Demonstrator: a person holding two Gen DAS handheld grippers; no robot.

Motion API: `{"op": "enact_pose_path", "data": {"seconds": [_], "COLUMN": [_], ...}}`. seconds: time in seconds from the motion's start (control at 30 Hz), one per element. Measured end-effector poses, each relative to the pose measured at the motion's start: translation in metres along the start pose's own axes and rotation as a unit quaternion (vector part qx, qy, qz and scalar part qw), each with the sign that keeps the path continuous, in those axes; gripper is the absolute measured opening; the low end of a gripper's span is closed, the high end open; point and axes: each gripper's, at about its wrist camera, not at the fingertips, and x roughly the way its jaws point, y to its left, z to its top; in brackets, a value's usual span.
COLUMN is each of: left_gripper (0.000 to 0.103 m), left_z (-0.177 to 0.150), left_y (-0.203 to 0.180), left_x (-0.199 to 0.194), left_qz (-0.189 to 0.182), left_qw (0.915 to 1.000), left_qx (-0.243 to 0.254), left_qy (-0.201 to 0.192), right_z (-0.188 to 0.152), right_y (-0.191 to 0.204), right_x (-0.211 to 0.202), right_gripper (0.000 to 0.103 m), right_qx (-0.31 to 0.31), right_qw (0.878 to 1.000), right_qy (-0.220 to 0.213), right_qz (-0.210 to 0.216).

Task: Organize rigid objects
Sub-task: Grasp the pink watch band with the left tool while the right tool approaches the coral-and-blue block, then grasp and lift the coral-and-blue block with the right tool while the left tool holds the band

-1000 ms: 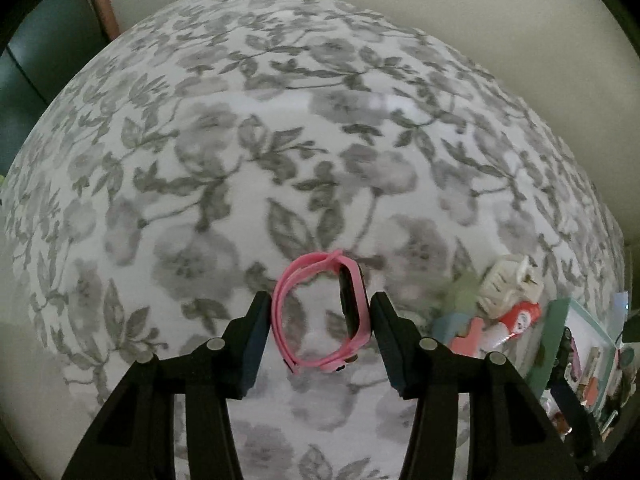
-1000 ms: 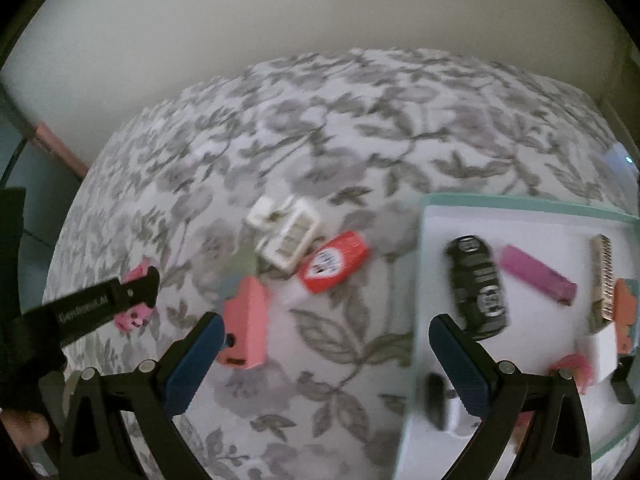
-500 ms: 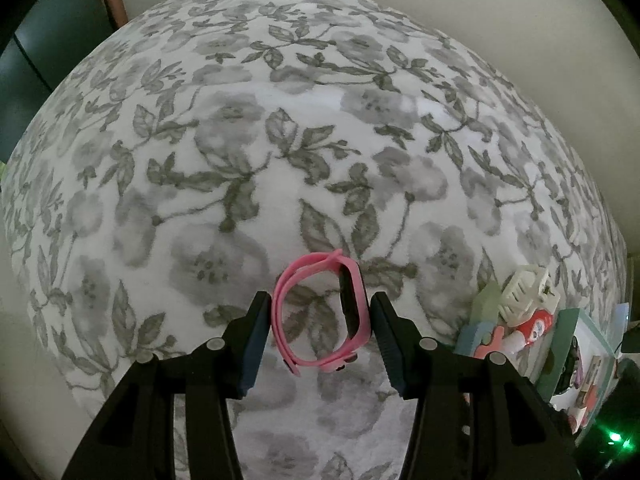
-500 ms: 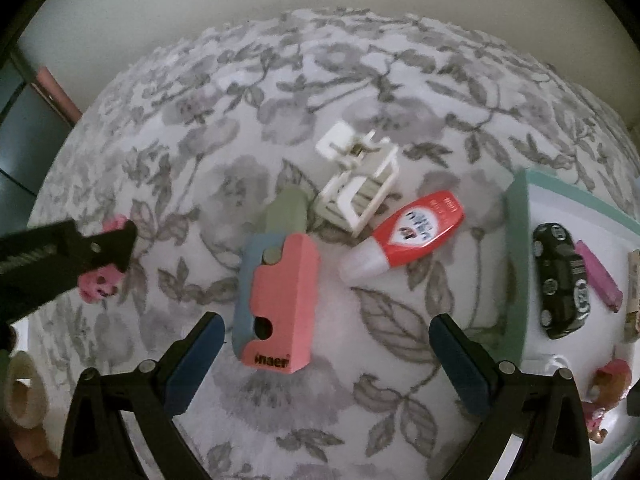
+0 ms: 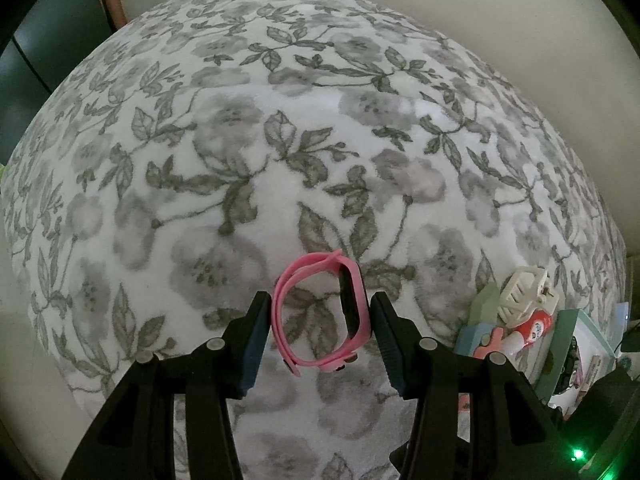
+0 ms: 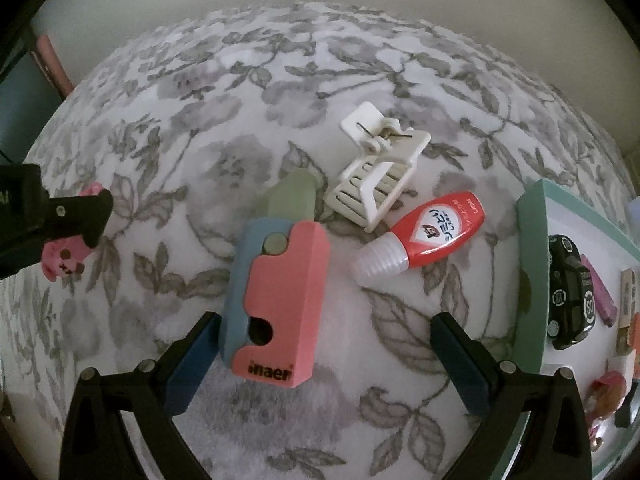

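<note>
Only the right wrist view shows inside the teal tray [image 6: 530, 264], holding a black toy car [image 6: 568, 292]. Right gripper [image 6: 324, 360] gapes wide over the pink-and-blue block [image 6: 280, 300]. Left gripper [image 5: 318, 344] clamps the pink wristband [image 5: 320, 316] above the floral cloth [image 5: 280, 140].

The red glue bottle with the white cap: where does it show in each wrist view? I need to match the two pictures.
Left wrist: the red glue bottle sits at the far right edge, small, just below the white hair claw.
Right wrist: the bottle lies right of centre on the floral cloth, cap pointing lower left.
Shared landmark: the hair claw, close above the bottle in both views.
</note>
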Motion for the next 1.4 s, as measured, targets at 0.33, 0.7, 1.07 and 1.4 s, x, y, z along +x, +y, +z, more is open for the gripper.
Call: {"op": "enact_pose_path", "data": {"seconds": [0.33, 0.7, 1.07, 1.4], "left_gripper": [0.053, 0.053, 0.053, 0.053], "left_z": [0.0, 0.001, 0.005, 0.001], "left_y": [0.0, -0.001, -0.009, -0.033], "left_x": [0.001, 0.002, -0.021, -0.051], "left_qz": [0.003, 0.0, -0.005, -0.012], "left_qw": [1.0, 0.9999, 0.9991, 0.9956], "left_qx": [0.004, 0.011, 0.031, 0.062], "left_qy": [0.0, 0.003, -0.029, -0.068], "right_z": [0.001, 0.007, 0.012, 0.018], "right_y": [-0.001, 0.014, -0.005, -0.035], "right_x": [-0.011, -0.024, -0.042, -0.075], "right_gripper": [0.091, 0.046, 0.046, 0.039], "right_qx": [-0.01, -0.038, -0.006, 0.031], "right_qw": [1.0, 0.999, 0.997, 0.994], "right_qy": [-0.005, -0.016, -0.037, -0.072], "right_qz": [0.002, 0.032, 0.062, 0.077]}}
